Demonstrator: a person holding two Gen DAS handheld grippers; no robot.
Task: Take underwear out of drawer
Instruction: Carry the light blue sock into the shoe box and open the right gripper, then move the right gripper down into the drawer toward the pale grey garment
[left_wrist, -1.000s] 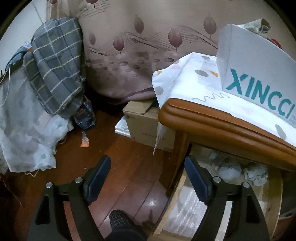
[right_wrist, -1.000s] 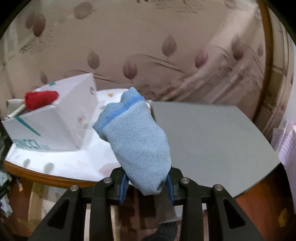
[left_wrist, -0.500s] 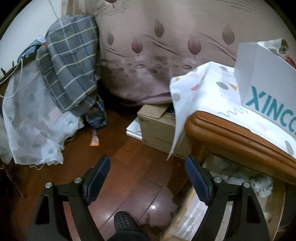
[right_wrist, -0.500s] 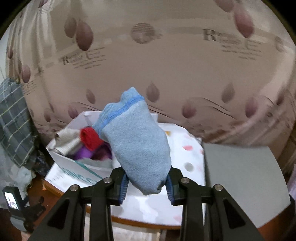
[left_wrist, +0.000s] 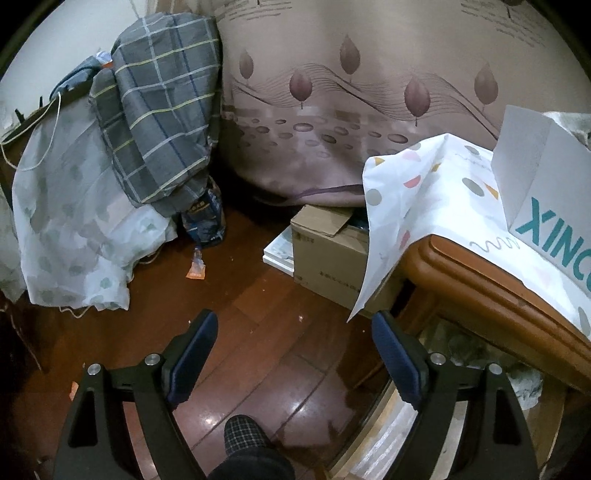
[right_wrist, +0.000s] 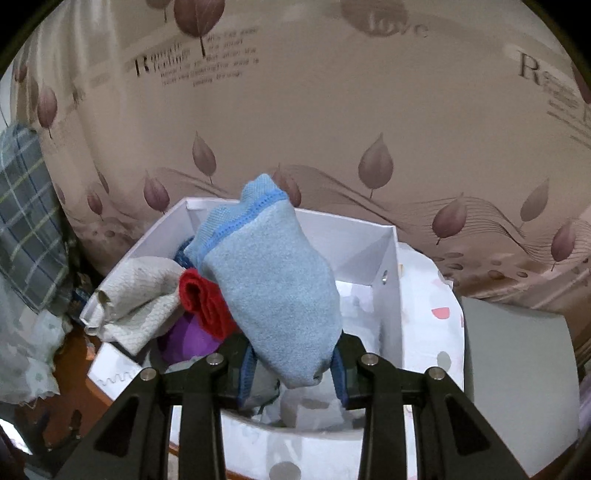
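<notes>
My right gripper (right_wrist: 293, 369) is shut on a rolled light-blue piece of underwear (right_wrist: 273, 288) with a darker blue band, held above a white open box (right_wrist: 388, 258). In the box lie a red roll (right_wrist: 201, 299), a purple roll (right_wrist: 184, 339) and a whitish cloth (right_wrist: 140, 295). My left gripper (left_wrist: 291, 354) hangs over the dark wood floor with its jaws opening and nothing between them. To its right, under the wooden table edge (left_wrist: 480, 288), the pulled-out drawer (left_wrist: 384, 428) shows pale crumpled items (left_wrist: 524, 380). The same white box (left_wrist: 546, 192) stands on the table.
A patterned white cloth (left_wrist: 424, 192) covers the table. A cardboard box (left_wrist: 325, 251) sits on the floor by the curtain. A plaid cloth (left_wrist: 159, 110) hangs at the left. A person's foot (left_wrist: 243, 435) is below my left gripper. A grey board (right_wrist: 517, 362) lies right of the box.
My right gripper has swung left with the blue underwear, from over the grey board to above the white box. The left wrist view has shifted left, away from the table, and its jaws stand slightly wider.
</notes>
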